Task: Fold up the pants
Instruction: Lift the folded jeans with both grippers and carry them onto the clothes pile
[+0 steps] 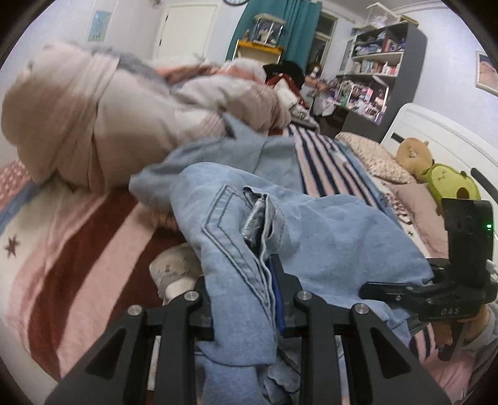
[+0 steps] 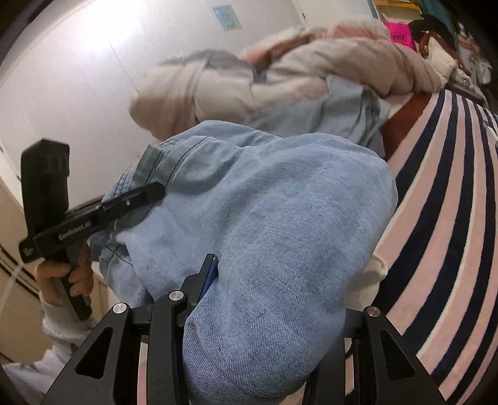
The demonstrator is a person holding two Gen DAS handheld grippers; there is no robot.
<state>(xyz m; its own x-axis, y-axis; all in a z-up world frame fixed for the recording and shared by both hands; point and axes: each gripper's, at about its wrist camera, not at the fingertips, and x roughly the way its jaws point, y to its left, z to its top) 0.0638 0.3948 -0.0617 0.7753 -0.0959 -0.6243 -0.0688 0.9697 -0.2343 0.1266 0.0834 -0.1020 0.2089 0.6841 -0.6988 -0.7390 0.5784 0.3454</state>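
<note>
Nearest you, your left hand-held gripper is clenched on a bunched fold of the pants; the light blue denim is soft and faded, with double-stitched seams and a pocket edge gaping beside a grey lining; the cloth spills over and between the black fingers. Your right hand-held gripper is buried under a rounded hump of the same denim, weave showing plainly; one blue-padded finger presses the cloth, the other is hidden, so you cannot tell from there whether it grips; from the left wrist its flat black jaws lie against the denim's edge. The pants hang lifted between both grippers above the bed; a striped blanket in pink, navy and white covers it further on. Behind lies a puffy beige quilted heap, blurred; a plush toy rests near the white headboard; shelves and a teal curtain stand at the far wall.
</note>
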